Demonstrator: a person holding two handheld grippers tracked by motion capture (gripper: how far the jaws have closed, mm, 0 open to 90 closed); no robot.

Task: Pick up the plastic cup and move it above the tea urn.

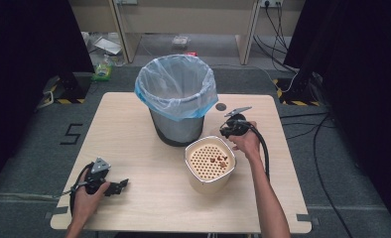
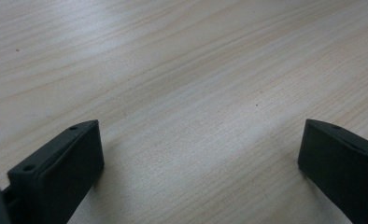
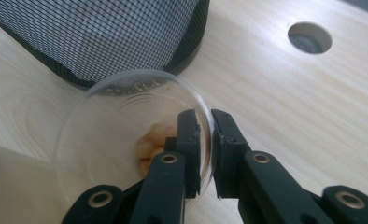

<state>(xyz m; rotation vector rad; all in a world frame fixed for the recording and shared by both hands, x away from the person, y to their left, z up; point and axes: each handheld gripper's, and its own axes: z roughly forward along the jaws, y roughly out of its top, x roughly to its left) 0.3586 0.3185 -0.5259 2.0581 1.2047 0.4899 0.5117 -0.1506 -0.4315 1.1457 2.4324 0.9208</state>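
My right gripper [image 3: 206, 126] is shut on the rim of a clear plastic cup [image 3: 126, 126], one jaw inside the cup and one outside. The cup stands on the wooden table [image 3: 289, 107] and holds a little brownish residue [image 3: 149, 144] at its bottom. In the high view the right gripper [image 1: 228, 130] sits between a mesh bin [image 1: 176, 99] and a cream container [image 1: 209, 166]. My left gripper [image 1: 119, 187] rests near the table's front left corner. Its jaws stand wide open over bare wood [image 2: 182, 70], with nothing between them [image 2: 201, 154].
The mesh bin [image 3: 102, 37], lined with a pale blue bag [image 1: 176, 82], stands just behind the cup. The cream container has a perforated insert with a few brown scraps [image 1: 219, 159]. A round hole [image 3: 309, 37] pierces the table to the right of the bin.
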